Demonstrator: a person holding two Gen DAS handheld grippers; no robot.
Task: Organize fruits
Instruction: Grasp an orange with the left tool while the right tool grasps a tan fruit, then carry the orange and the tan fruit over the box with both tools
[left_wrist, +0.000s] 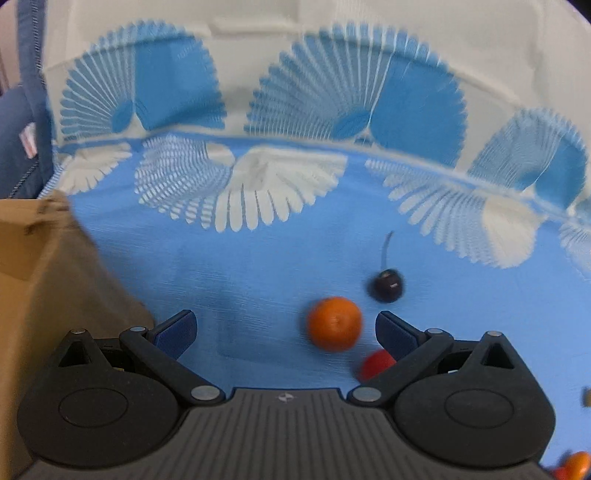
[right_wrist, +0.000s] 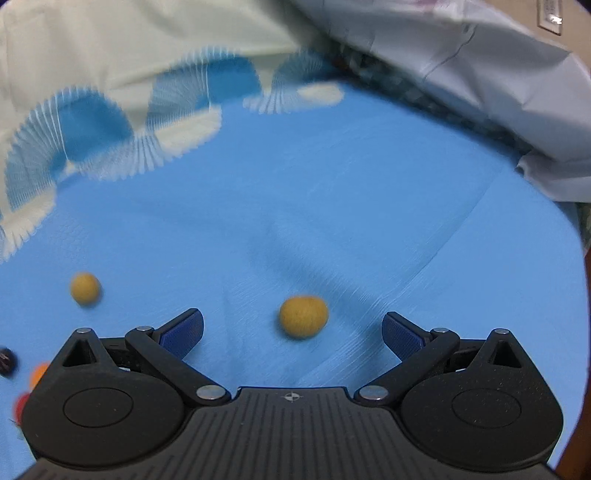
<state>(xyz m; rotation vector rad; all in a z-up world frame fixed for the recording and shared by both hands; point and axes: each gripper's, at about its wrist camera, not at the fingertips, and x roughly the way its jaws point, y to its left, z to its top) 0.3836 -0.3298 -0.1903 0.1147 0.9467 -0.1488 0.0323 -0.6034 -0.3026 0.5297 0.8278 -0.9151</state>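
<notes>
Both grippers are spread wide, holding nothing. Right gripper (right_wrist: 291, 330) has the yellow ball (right_wrist: 303, 317) almost dead centre between its fingers; left gripper (left_wrist: 286, 328) has the orange (left_wrist: 334, 323) off toward its right finger.

Left view: I have the box (left_wrist: 44, 280) on the cloth (left_wrist: 240, 277) at far left. An orange (left_wrist: 334, 324) lies between my left gripper's (left_wrist: 286, 328) fingers, nearer the right one; the cherry (left_wrist: 386, 286) behind it to the right, the tomato (left_wrist: 375, 363) before it. Right view: one ball (right_wrist: 303, 317) between my right gripper's (right_wrist: 291, 330) fingers, another ball (right_wrist: 85, 288) well left.
</notes>
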